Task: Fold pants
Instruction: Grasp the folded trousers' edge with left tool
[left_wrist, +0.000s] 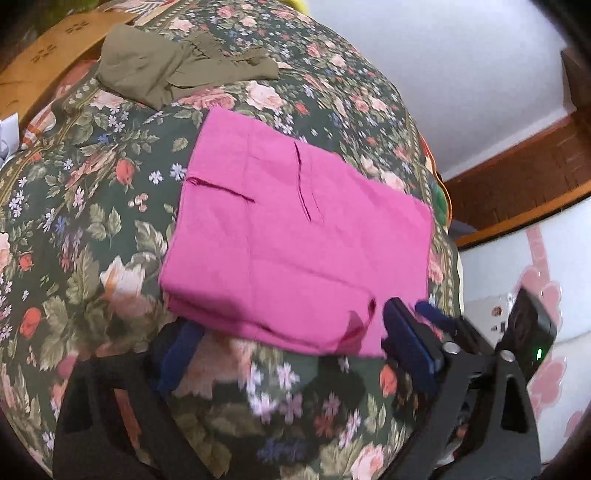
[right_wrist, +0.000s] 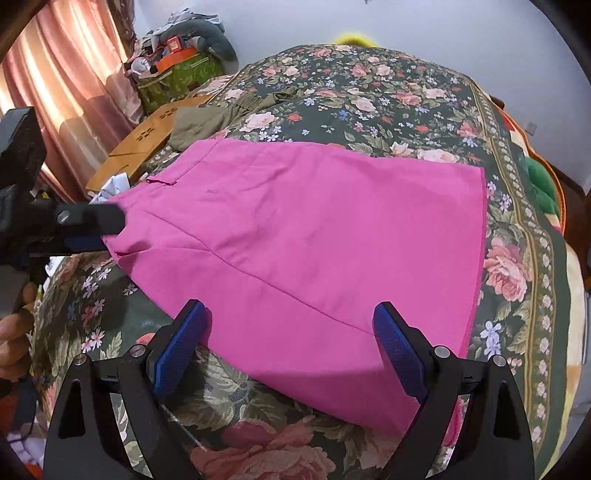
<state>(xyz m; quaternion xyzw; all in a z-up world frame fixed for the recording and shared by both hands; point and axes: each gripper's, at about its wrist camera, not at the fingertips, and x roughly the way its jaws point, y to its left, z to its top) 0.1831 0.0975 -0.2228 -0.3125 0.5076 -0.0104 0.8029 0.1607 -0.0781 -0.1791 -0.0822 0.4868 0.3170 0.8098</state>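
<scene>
On the floral bedspread (right_wrist: 388, 92), folded pink pants (right_wrist: 314, 240) lie flat. Left gripper (left_wrist: 291, 332) and right gripper (right_wrist: 291, 347) both stand wide apart, gripping nothing, at the near edge. Olive garment (left_wrist: 166, 70) lies beyond.

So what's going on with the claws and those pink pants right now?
Both claws open, left claw, right claw. Pink pants folded flat on bedspread. Olive garment lies beyond, clear.
</scene>
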